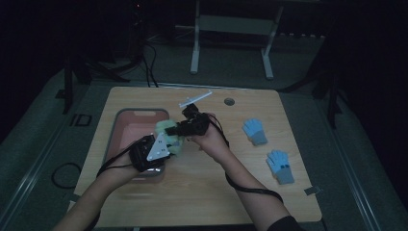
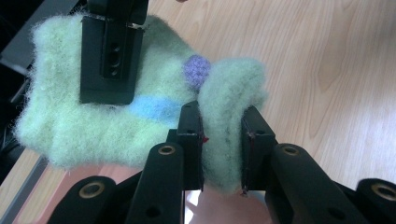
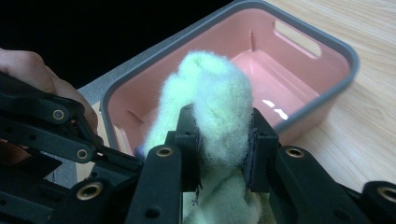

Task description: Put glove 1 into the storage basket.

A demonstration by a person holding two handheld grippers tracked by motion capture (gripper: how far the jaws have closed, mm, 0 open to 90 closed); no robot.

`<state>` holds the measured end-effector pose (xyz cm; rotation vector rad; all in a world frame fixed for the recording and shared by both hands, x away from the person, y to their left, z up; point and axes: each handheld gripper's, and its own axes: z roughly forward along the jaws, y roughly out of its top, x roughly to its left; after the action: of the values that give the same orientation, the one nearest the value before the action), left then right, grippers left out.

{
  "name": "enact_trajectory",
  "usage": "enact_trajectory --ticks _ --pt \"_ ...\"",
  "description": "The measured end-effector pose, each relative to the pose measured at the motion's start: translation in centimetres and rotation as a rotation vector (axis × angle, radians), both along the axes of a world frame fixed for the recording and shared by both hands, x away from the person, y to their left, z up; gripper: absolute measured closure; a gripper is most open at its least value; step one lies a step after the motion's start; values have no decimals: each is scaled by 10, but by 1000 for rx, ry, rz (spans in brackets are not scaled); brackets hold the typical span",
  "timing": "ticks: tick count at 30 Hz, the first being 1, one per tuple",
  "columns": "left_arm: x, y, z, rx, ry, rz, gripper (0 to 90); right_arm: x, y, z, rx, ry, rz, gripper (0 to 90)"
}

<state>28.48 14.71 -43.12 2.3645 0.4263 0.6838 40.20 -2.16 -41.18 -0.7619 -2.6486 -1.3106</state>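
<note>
The fuzzy green glove (image 1: 169, 134) hangs between the two tools, above the near right corner of the pink bin (image 1: 126, 126) and the edge of the wooden surface (image 1: 231, 187). The left hand-held gripper (image 2: 223, 144) is clamped on a folded lobe of the glove, its pads pressing the wool from both sides. The right hand-held gripper (image 3: 223, 140) is likewise clamped on a bunched part of it. The left gripper view shows what the high view cannot: a blue stripe (image 2: 154, 108) and a purple knitted dot (image 2: 196, 70) on the glove, and the other tool's jaw biting its far edge. The right gripper view shows the bin's inside with its slotted handle. The high view adds two blue gloves (image 1: 254, 131) (image 1: 280, 166) lying on the surface, well apart to the right.
</note>
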Motion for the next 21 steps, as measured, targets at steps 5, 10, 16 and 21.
enact_trajectory --ticks 5,10,16,21 --pt "-1 11 -3 8 6 18 744 0 16 -1 -10 3 15 718" --pt "-2 29 -6 8 21 45 744 1 38 -3 -25 8 40 718" --pt "-3 48 -10 14 34 76 744 3 61 -8 -20 20 61 718" --pt "-7 62 -14 16 49 97 744 3 79 -13 -18 34 79 718"
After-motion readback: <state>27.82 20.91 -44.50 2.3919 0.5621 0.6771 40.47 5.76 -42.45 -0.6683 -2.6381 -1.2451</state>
